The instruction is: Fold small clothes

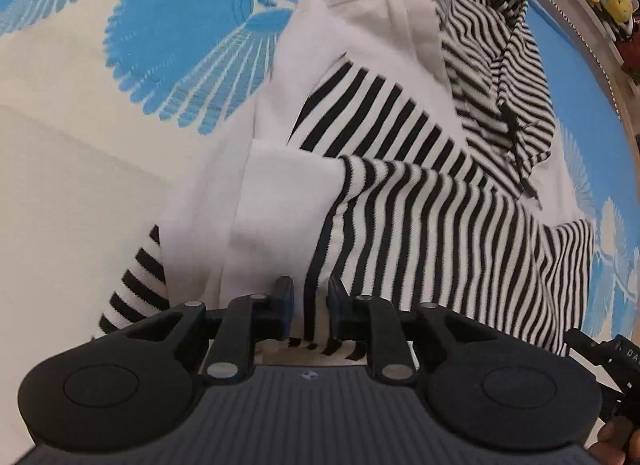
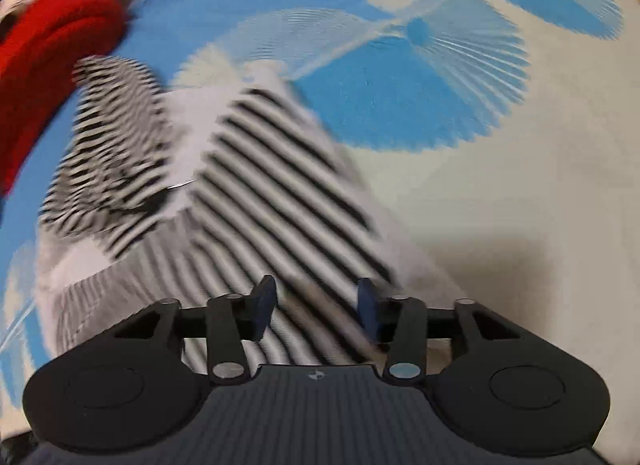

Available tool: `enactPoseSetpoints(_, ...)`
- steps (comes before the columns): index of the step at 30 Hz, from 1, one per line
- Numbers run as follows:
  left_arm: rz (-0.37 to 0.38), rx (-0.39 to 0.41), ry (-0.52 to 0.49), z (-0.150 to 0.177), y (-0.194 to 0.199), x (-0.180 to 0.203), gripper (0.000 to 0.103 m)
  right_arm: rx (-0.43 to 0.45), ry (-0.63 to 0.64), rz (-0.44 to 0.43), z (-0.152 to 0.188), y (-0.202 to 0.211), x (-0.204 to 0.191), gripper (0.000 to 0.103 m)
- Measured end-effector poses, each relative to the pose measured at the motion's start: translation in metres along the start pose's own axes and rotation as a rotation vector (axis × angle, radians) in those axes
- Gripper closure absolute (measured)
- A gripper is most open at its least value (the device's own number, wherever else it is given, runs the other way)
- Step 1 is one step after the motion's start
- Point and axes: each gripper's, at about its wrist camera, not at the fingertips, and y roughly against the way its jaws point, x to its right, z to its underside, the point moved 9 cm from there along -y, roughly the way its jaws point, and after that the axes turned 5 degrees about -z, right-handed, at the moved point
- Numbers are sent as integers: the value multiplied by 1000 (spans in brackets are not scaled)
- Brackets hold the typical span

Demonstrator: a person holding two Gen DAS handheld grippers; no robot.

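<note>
1. Striped hoodie (image 1: 400,169) lies on the blue-and-cream mat (image 1: 80,145), long axis running away from both cameras, hood at the far end.
2. Left gripper (image 1: 310,301) is pinching its near hem.
3. Right gripper (image 2: 316,305) is spread wide over the blurry stripes, holding nothing.

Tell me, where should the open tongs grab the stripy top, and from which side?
Best guess: the striped hem edge of the top lying right between the right tongs. Come in low from the near side, along the bedspread. That edge lies flat and thin, so it should slip between the open fingers. The left tongs seem to pinch the same near edge already.
</note>
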Motion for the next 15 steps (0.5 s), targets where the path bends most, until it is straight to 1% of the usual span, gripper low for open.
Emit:
enactPoseSetpoints(3,15,65,-29,-6,14,8,79,-47,47,-45,5,-3,-11,50)
enactPoseSetpoints(4,9,81,-47,-7,15,10,79,-65,59,-57,8,-5,-13,50)
enactPoseSetpoints(5,-9,86,-58,-8,12,9,79,-82,72,-68,11,-6,-16,50)
enactPoseSetpoints(7,-72,60,-66,-4,-6,1,79,-127,108,-83,20,-11,-20,49)
enactPoseSetpoints(8,-83,56,-57,-2,-13,-3,80,-146,123,-77,25,-13,-22,49)
enactPoseSetpoints(9,-88,71,-60,-3,-11,-4,80,-164,132,-63,30,-17,-21,49)
enactPoseSetpoints(11,-116,89,-89,-4,-3,-2,78,-170,104,-49,31,-20,-14,50)
enactPoseSetpoints(12,-113,100,-94,-4,0,0,76,-165,88,-51,31,-18,-14,50)
enactPoseSetpoints(13,-107,111,-101,-4,4,4,75,-153,84,-52,28,-15,-15,50)
enactPoseSetpoints(15,-114,124,-126,-3,6,10,73,-111,114,-45,22,-7,-19,50)
